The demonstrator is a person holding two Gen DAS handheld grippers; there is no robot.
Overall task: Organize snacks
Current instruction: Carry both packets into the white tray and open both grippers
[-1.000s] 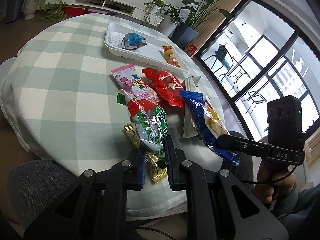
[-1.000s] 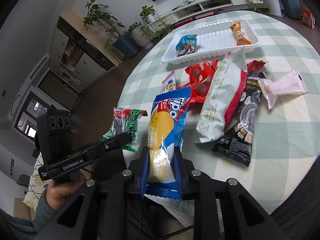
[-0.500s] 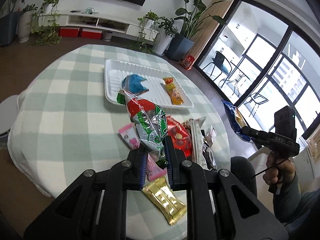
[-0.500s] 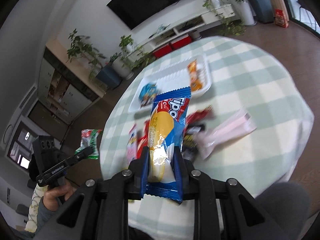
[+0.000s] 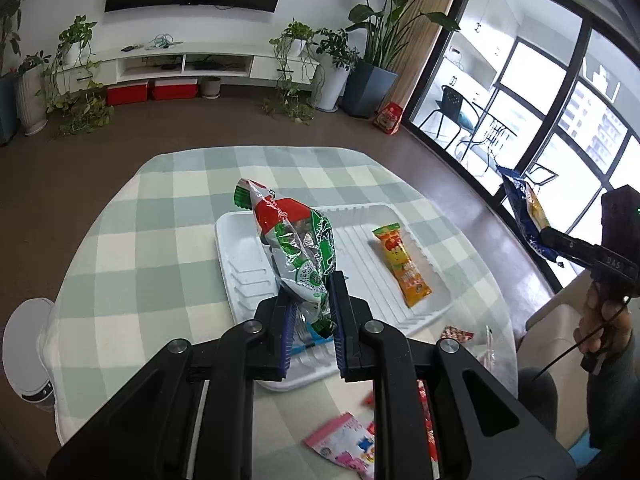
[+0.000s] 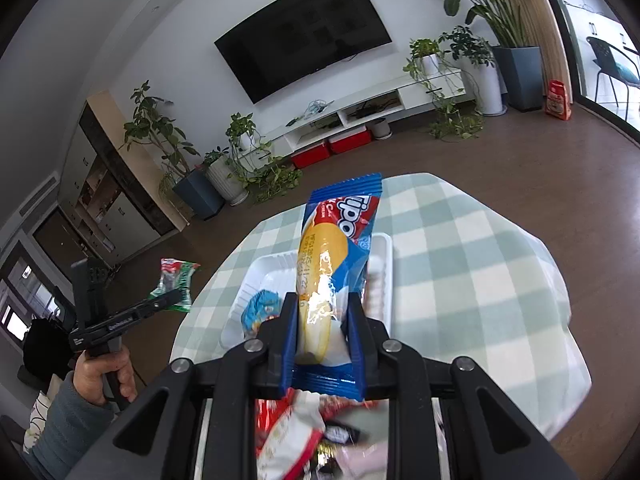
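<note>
My left gripper (image 5: 311,312) is shut on a green, red and silver snack bag (image 5: 296,248) and holds it upright over the white tray (image 5: 236,264). An orange snack packet (image 5: 402,264) lies in the tray's right half. My right gripper (image 6: 322,320) is shut on a blue and yellow Tipo pack (image 6: 332,256), held upright above the table in front of the tray (image 6: 256,272). A small blue packet (image 6: 260,308) lies in the tray. Each gripper shows in the other's view, the right one (image 5: 548,240) and the left one (image 6: 172,300).
Loose snacks lie on the green-checked tablecloth (image 5: 132,248) below the grippers: a pink packet (image 5: 344,444), a red one (image 5: 456,334), and red-white and dark packets (image 6: 296,436). The round table's edge drops to a brown floor. A white bin (image 5: 24,344) stands at the left.
Both grippers have lifted their snacks off the pile and moved them forward, toward and over the tray. The loose snacks now lie below and behind the fingers.
</note>
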